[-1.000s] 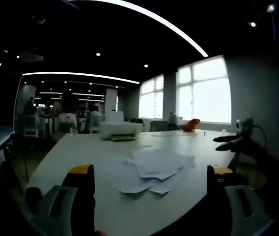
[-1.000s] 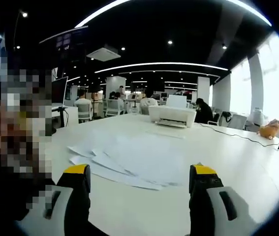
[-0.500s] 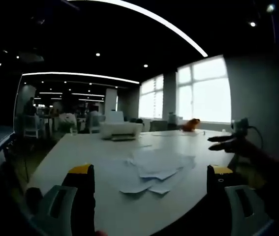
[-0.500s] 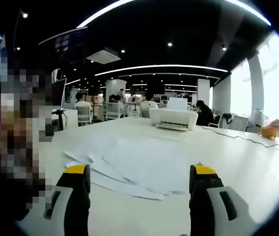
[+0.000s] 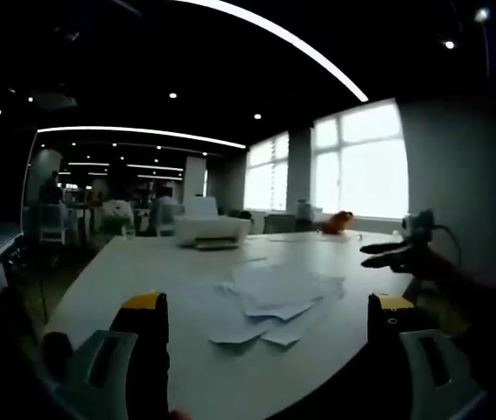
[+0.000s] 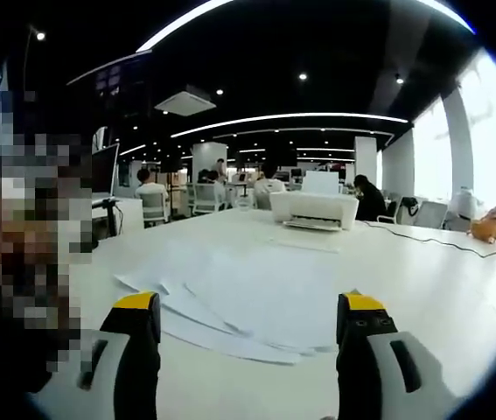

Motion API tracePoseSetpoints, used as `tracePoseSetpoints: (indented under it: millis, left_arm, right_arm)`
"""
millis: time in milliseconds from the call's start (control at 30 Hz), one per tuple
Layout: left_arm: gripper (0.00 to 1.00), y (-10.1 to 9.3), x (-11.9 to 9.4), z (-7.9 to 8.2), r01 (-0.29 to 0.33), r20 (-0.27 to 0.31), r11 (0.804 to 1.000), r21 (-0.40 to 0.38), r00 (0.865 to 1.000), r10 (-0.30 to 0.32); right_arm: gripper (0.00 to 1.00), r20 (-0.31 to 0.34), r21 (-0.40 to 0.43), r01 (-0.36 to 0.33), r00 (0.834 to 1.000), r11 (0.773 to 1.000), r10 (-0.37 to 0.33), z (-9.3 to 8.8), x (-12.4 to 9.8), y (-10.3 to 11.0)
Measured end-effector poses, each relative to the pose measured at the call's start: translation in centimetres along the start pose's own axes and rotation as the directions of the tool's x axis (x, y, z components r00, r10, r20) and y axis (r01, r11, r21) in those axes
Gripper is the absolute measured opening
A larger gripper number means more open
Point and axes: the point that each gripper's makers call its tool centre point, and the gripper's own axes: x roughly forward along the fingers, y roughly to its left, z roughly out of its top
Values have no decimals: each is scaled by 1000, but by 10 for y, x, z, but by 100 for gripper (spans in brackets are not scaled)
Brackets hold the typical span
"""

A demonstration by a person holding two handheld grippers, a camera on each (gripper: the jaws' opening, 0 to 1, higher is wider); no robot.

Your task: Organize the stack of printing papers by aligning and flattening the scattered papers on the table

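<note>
White papers (image 5: 269, 302) lie scattered mid-desk (image 5: 134, 271) in the left gripper view, ahead of the spread, empty left tongs (image 5: 265, 319); a printer (image 5: 213, 231) sits beyond, and the right tongs (image 5: 396, 255) enter from the right. Across the right gripper view, the papers (image 6: 239, 297) fan out just ahead of the spread, empty right tongs (image 6: 246, 324), with the printer (image 6: 313, 210) farther back.

Count on the white table (image 6: 457, 289): one loose pile of printing papers (image 6: 248, 293), individual sheets overlapping, exact number not resolvable. One white printer (image 6: 313, 210) at 12 o'clock beyond the pile. One orange plush toy (image 6: 491, 223) at 2 o'clock. Two grippers: left gripper (image 5: 265, 319), right gripper (image 6: 246, 322).
</note>
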Motion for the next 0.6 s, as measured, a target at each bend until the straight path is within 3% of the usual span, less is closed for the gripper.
tracePoseSetpoints:
  millis: [600]
  left_arm:
    - [97, 1, -2, -2, 3, 1, 1000, 0, 1000, -3]
  right_arm:
    - [78, 3, 13, -21, 1000, 1000, 21, 5, 21, 11]
